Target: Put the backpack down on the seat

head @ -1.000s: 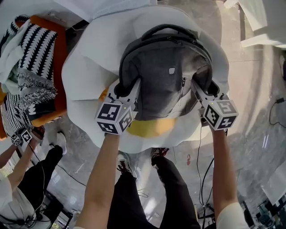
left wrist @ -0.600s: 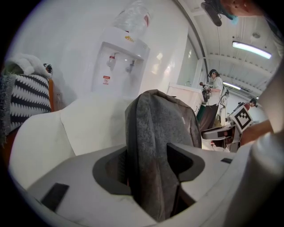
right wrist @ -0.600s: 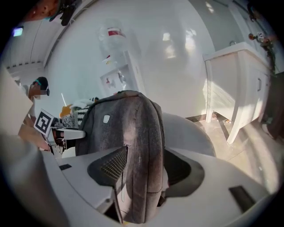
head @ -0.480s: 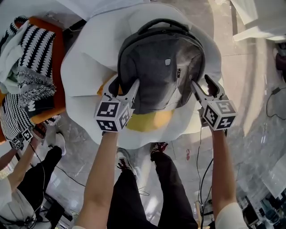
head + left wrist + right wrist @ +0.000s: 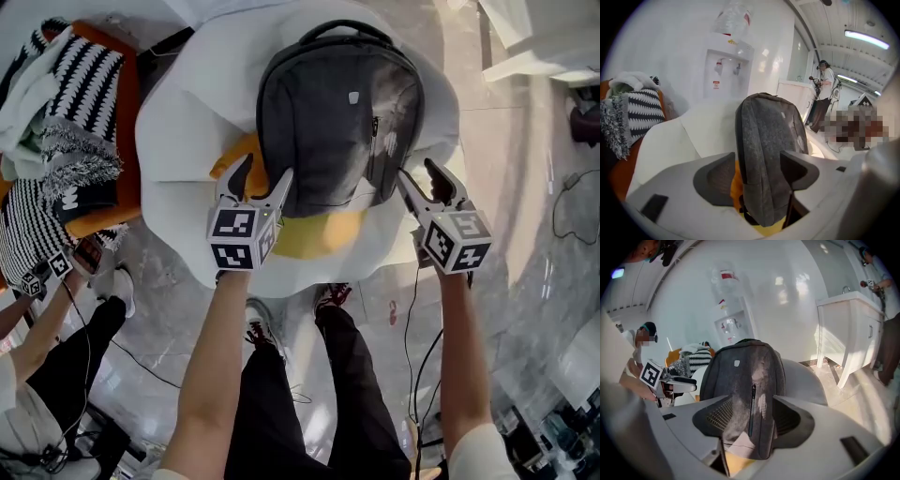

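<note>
A grey backpack (image 5: pixel 337 112) stands on the yellow cushion (image 5: pixel 309 234) of a round white seat (image 5: pixel 183 122), leaning against its back. My left gripper (image 5: pixel 265 173) is at the pack's lower left corner. Its jaws are opening, and the pack's side edge (image 5: pixel 768 140) shows between them without being pinched; orange shows in the gap beside the left jaw. My right gripper (image 5: pixel 419 173) stands open just off the lower right corner, apart from the fabric. In the right gripper view the pack (image 5: pixel 740 376) with its zip lies ahead of the open right gripper (image 5: pixel 751 401).
An orange chair (image 5: pixel 127 112) piled with striped black-and-white blankets (image 5: pixel 80 103) stands left of the seat. Another person holding a marker cube (image 5: pixel 47 274) is at lower left. Cables (image 5: pixel 412 328) run over the marble floor. A water dispenser (image 5: pixel 726 61) and a white cabinet (image 5: pixel 848 329) stand behind.
Both grippers have opened, let go of the backpack's lower corners and drawn back a little toward me. The backpack now stands alone on the seat, higher in the head view.
</note>
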